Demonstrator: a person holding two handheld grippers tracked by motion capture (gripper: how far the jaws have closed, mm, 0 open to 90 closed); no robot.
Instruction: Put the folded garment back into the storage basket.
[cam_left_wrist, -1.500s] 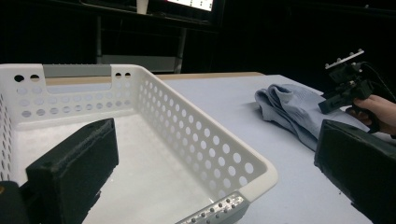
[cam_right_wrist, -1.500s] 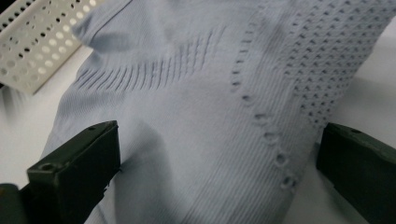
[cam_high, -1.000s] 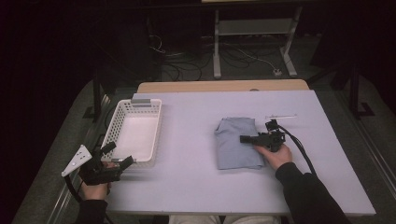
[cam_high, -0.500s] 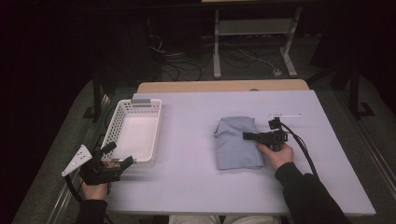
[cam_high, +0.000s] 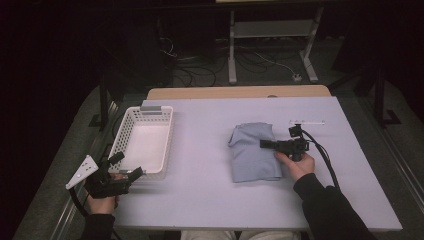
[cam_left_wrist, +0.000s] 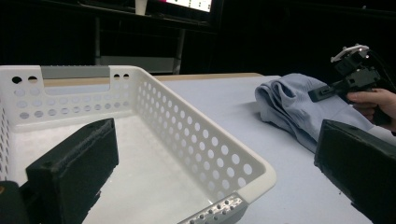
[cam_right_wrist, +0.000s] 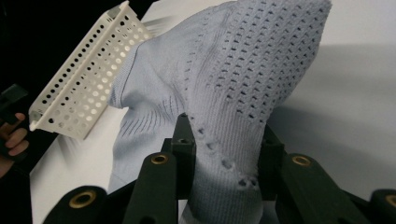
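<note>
On the pale lilac desk (cam_high: 210, 195), R of centre, lies the folded light-blue knit cloth (cam_high: 252, 152). R tongs (cam_high: 264, 144) have just been closing & now pinch a raised fold of the cloth at its R edge, jaws clamped w/ knit bunched betw. them. L tongs (cam_high: 127, 167) sit at the desk's near L corner, jaws apart, nothing betw. them, just beside the white perforated plastic basket (cam_high: 165, 137), which stands well apart from the cloth.

Open left claw (cam_left_wrist: 210, 186) over white basket (cam_left_wrist: 201, 154) corner
</note>
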